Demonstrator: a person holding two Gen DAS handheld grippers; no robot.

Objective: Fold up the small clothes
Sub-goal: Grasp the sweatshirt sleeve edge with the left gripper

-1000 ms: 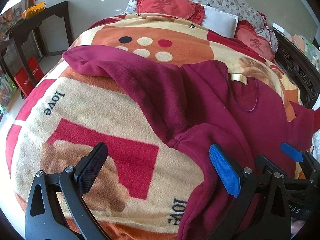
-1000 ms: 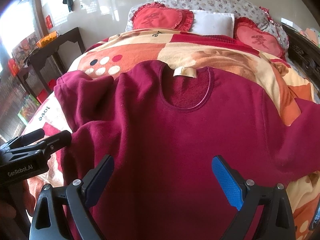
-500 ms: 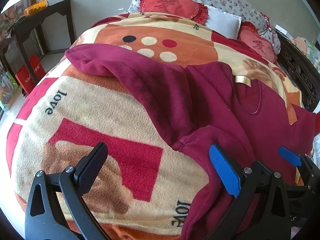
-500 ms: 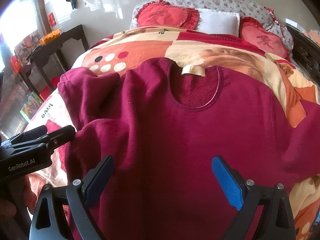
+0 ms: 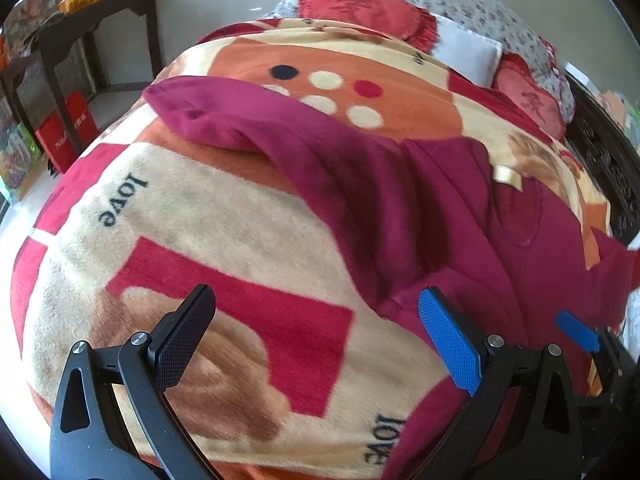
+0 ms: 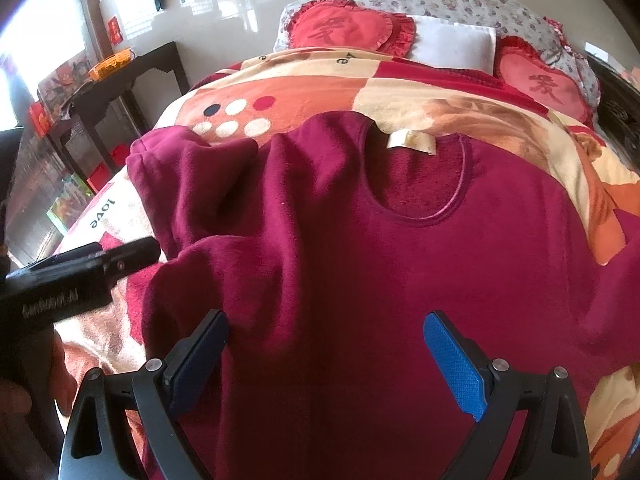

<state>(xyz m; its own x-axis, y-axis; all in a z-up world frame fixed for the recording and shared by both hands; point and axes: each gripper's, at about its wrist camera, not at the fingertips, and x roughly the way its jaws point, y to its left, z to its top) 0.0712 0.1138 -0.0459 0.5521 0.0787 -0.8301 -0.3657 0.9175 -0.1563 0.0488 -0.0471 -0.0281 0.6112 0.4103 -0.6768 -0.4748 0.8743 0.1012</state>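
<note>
On the bed's patterned blanket (image 6: 500,120) the maroon top (image 6: 380,264) lies face up, one sleeve (image 5: 248,120) bunched. Both the left hand-held gripper (image 5: 316,340) and the right hand-held gripper (image 6: 326,354) gape wide, holding nothing. Pinching thick fleece may also snag blanket, dragging the garment askew. Since the earlier frames, both have eased slightly closer.
</note>
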